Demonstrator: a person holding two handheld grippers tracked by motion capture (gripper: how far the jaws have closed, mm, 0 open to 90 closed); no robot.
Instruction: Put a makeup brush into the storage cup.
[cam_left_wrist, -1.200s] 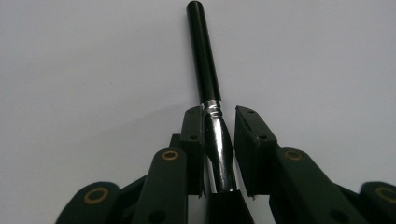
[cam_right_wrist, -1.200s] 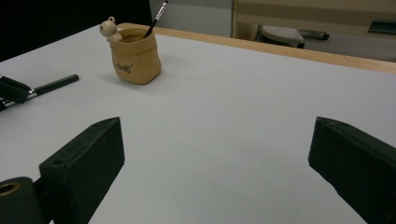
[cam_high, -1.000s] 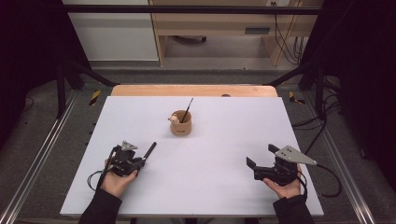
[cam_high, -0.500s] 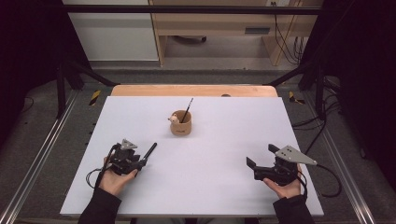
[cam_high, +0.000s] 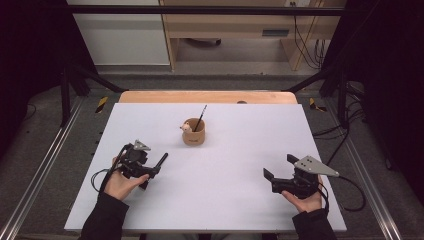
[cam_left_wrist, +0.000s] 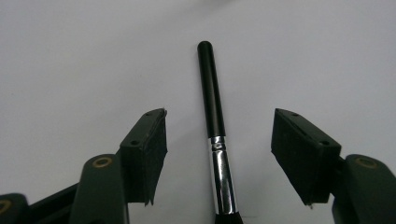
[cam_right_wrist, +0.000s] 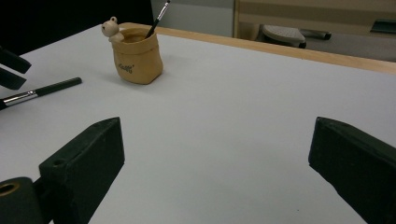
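A black-handled brush (cam_left_wrist: 211, 93) with a silver ferrule lies flat on the white table (cam_high: 235, 145). In the left gripper view it runs up between my two open jaws, touching neither. My left gripper (cam_high: 149, 167) sits at the table's left front, and the brush handle (cam_high: 161, 160) pokes out beyond it. A tan cup (cam_high: 194, 135) with a small bear figure on its rim stands mid-table and holds a thin brush (cam_high: 200, 117). My right gripper (cam_high: 279, 167) rests at the right front, open and holding nothing. In the right gripper view the cup (cam_right_wrist: 137, 56) and the lying brush (cam_right_wrist: 44, 90) show far left.
A wooden strip (cam_high: 207, 96) borders the table's far edge. Dark frame rails run along both sides. Behind stand a wooden bench (cam_high: 230, 25) and cables on the floor.
My left hand has edged slightly forward around the brush. The brush, the cup and my right gripper have not moved.
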